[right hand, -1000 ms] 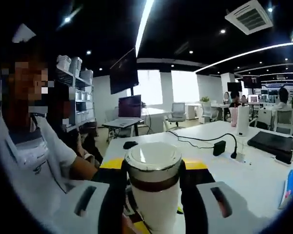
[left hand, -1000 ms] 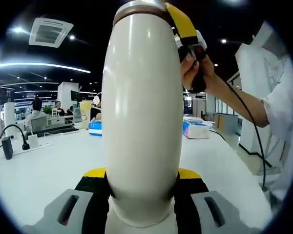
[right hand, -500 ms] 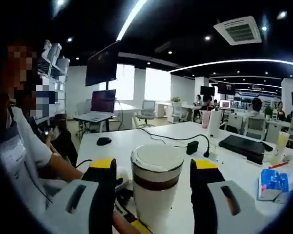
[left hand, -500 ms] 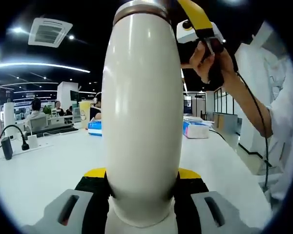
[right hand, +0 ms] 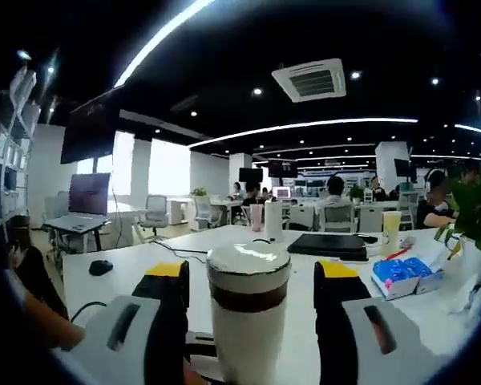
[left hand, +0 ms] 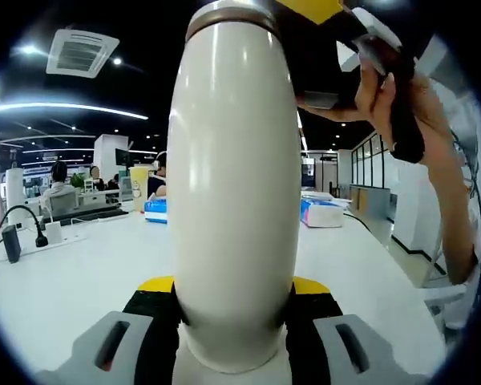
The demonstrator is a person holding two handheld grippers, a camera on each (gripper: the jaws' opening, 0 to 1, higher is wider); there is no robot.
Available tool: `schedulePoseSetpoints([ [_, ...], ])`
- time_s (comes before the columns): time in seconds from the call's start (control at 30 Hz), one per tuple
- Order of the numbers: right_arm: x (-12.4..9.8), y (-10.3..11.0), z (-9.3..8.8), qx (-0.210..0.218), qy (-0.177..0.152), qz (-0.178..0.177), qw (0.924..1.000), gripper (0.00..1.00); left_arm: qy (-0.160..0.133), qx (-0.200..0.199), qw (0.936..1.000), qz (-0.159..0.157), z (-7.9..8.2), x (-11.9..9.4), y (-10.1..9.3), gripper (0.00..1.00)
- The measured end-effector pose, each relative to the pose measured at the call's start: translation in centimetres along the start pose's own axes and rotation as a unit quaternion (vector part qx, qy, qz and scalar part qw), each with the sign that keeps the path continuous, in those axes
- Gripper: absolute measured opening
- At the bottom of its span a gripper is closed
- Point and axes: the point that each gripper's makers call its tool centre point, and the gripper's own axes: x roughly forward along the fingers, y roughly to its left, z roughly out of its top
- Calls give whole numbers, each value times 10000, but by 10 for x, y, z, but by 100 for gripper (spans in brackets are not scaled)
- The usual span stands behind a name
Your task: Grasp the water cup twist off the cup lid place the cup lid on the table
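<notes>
The water cup [left hand: 234,200] is a tall cream-coloured cylinder standing upright, its lower body clamped between the two yellow-padded jaws of the left gripper [left hand: 232,301]. In the left gripper view the cup rises through the middle of the frame, with the brown band of its neck near the top edge.

The cup lid [right hand: 248,261] is still seated on the cup — a pale, glossy disc above the brown band, seen in the right gripper view. The right gripper [right hand: 250,281] has its jaws apart, one on either side of the lid, with clear gaps between each yellow pad and the cup; no contact is visible.

In the left gripper view a hand [left hand: 401,104] holds the right gripper's black and yellow body beside the top of the cup, at upper right.

The white table [left hand: 72,273] extends behind the cup. On it, further back:
- a blue tissue pack [right hand: 405,277] to the right in the right gripper view;
- a black laptop-like slab [right hand: 333,245] behind the lid;
- a black mouse [right hand: 101,267] to the left;
- a black cable and plug [left hand: 28,228] at far left in the left gripper view.

Seated people show in the background — detail too small to report.
</notes>
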Motion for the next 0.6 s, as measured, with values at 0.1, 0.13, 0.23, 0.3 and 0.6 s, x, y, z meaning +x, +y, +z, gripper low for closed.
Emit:
schedulePoseSetpoints([
  [0.1, 5, 7, 3, 76, -103, -129, 9998, 66, 2, 1, 10000, 2, 0, 0, 0, 52],
  [0.13, 6, 7, 5, 46, -128, -212, 9997, 66, 2, 0, 10000, 3, 0, 0, 0, 52],
  [0.23, 7, 2, 8, -29, -212, -513, 9985, 66, 3, 0, 10000, 1, 0, 0, 0, 52],
  [0.3, 6, 1, 11, -76, -263, -623, 9977, 64, 3, 1, 10000, 0, 0, 0, 0, 52],
  [0.6, 9, 0, 13, -115, -339, -845, 9958, 56, 6, 0, 10000, 3, 0, 1, 0, 52],
])
